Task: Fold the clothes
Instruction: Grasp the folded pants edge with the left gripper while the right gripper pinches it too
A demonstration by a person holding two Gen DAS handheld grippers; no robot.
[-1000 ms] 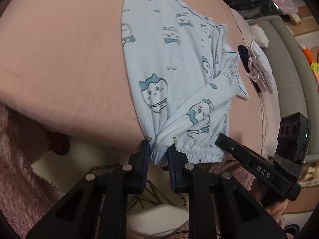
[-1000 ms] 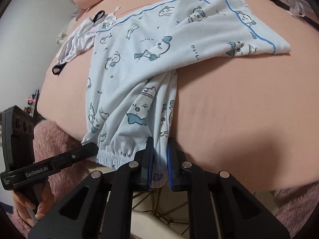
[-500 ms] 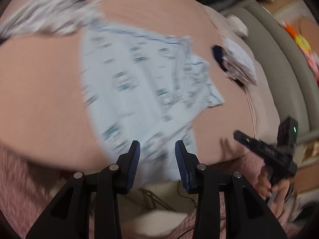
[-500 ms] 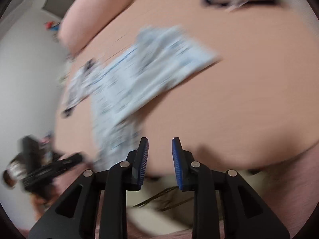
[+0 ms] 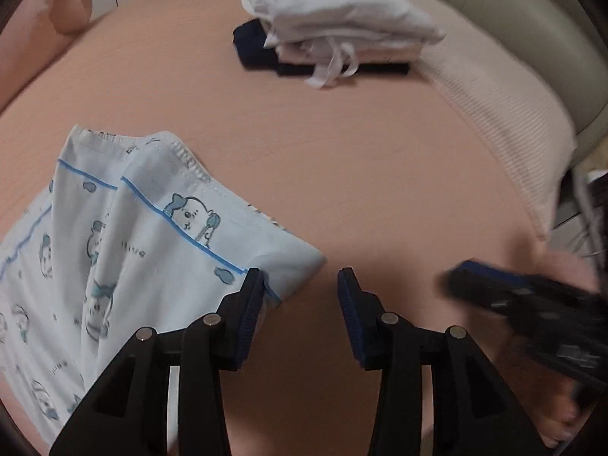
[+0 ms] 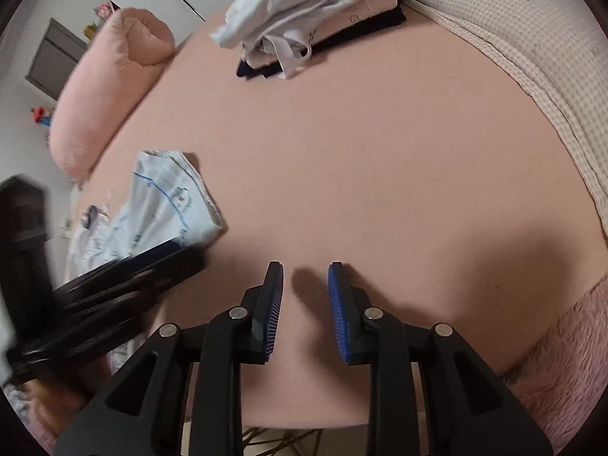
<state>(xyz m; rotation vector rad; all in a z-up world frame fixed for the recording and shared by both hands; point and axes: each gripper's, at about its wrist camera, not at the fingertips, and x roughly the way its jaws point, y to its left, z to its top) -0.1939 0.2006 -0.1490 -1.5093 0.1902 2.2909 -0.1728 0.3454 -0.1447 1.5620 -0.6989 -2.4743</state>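
Observation:
Light blue printed pyjama trousers (image 5: 125, 250) lie folded over on the pink bed sheet (image 5: 342, 159), at the left of the left wrist view. My left gripper (image 5: 300, 285) is open, its left finger at the garment's near corner, nothing between the pads. In the right wrist view the same trousers (image 6: 171, 205) show at the left, partly behind the blurred left gripper (image 6: 114, 285). My right gripper (image 6: 306, 277) is open over bare sheet, to the right of the garment; it also appears blurred (image 5: 524, 304) at the right of the left wrist view.
A stack of folded clothes (image 5: 334, 34), white on top of dark and beige, sits far across the bed (image 6: 315, 11). A pink bolster (image 6: 110, 87) lies at the far left. A checked cream blanket (image 6: 532, 57) covers the right edge. Fluffy pink fabric (image 6: 562, 342) lies near right.
Both grippers let go of the trousers' waistband and opened. Both views have swung right along the bed, so the garment now sits left and the folded stack is in view.

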